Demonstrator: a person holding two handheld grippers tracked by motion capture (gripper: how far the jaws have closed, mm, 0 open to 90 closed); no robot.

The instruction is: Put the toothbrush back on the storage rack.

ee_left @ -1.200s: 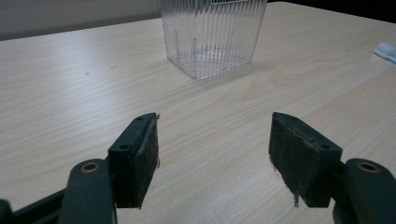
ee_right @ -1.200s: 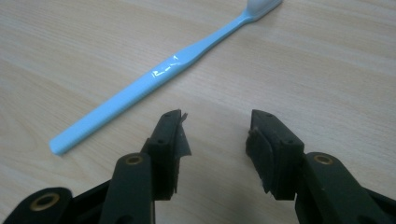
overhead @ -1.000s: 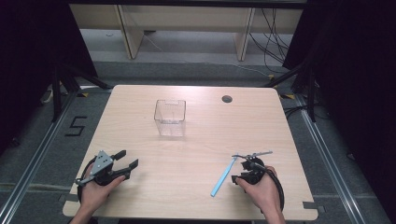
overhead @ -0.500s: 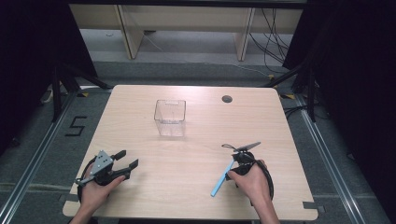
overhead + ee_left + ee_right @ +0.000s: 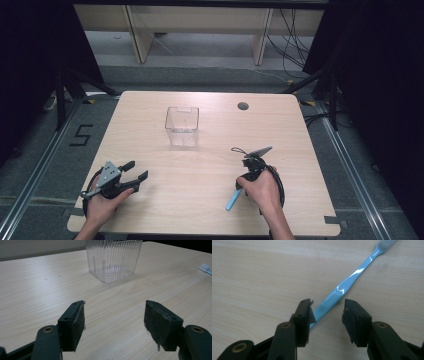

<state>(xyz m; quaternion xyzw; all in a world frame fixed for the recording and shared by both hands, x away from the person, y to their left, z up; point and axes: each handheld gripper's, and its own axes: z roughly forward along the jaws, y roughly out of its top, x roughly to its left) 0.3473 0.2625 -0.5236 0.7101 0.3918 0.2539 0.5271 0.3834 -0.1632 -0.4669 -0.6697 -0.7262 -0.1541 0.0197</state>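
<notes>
A light-blue toothbrush [image 5: 347, 282] is observed lying flat on the wooden counter [image 5: 210, 200], near the front right portion, with its bristle end pointing away from the right claw in the right gripper view. In the high view, only the lower end of the toothbrush [image 5: 233, 201] is seen, projecting from beneath the right hand [image 5: 260, 192].

The right claw [image 5: 327, 315] is noted directly over the handle end of the toothbrush. Its jaws are parted, with the handle passing between them; the handle is seen close against the left-hand jaw in that view, while a gap remains to the other jaw. Whether contact is made with the handle cannot be determined.

The left claw [image 5: 113, 317] is recorded near the front left corner of the counter, held in the left hand [image 5: 105, 200]. Its jaws are set wide apart, with nothing between them.

A clear ribbed plastic container [image 5: 182, 126] is found standing upright near the middle of the counter, well apart from both claws. In the left gripper view the container [image 5: 113, 260] is seen ahead of the jaws.

A round hole [image 5: 243, 106] is noted in the far part of the counter.
</notes>
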